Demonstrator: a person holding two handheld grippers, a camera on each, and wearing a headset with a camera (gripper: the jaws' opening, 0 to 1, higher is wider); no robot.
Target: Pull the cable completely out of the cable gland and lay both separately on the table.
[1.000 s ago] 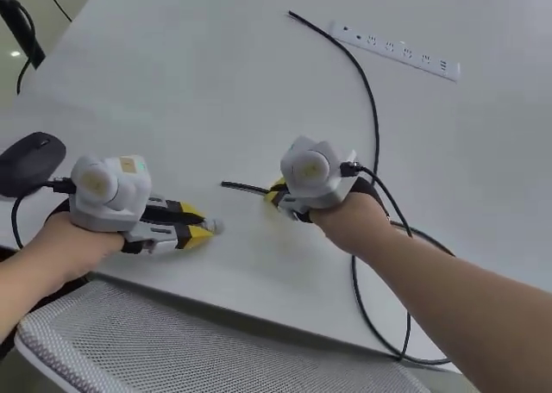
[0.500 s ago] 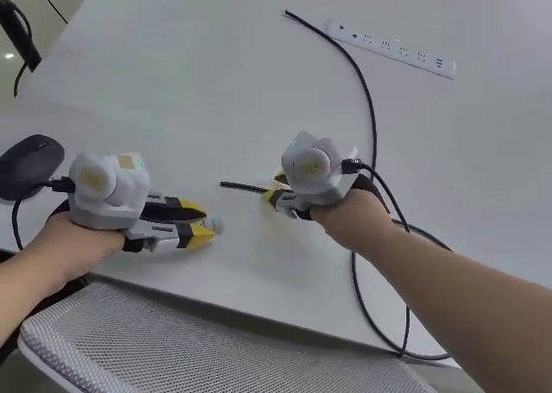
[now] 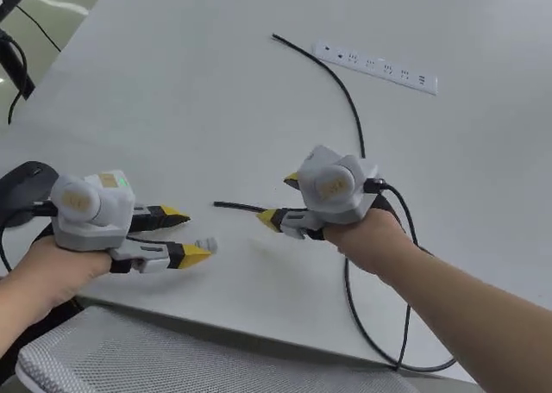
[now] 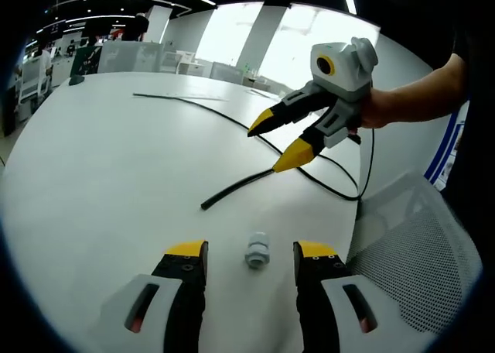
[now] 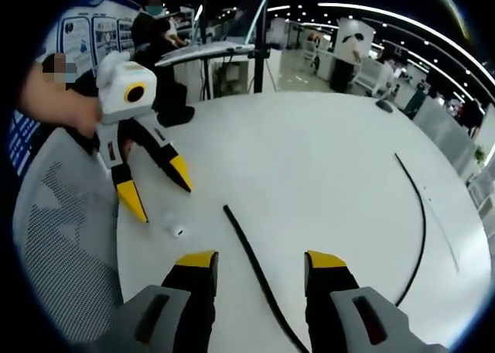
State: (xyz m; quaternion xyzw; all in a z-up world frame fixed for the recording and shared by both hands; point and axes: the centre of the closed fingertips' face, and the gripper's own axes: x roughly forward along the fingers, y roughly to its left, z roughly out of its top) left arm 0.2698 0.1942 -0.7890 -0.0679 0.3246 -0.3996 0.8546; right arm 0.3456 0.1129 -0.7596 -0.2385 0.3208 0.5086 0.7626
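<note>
My left gripper (image 3: 188, 233) sits low by the near edge of the tabletop (image 3: 172, 109), jaws spread wide and holding nothing. The small grey cable gland (image 3: 205, 246) lies on the tabletop just off those tips (in the left gripper view it sits between them, touching neither). To its right, clear of the gland, the free end of the black cable (image 3: 235, 207) rests flat. From there the cable passes beneath my right gripper (image 3: 279, 199), whose jaws are also spread wide and grip nothing. Farther right, another stretch of black cable runs toward the far edge and ends near the white power strip (image 3: 375, 65).
</note>
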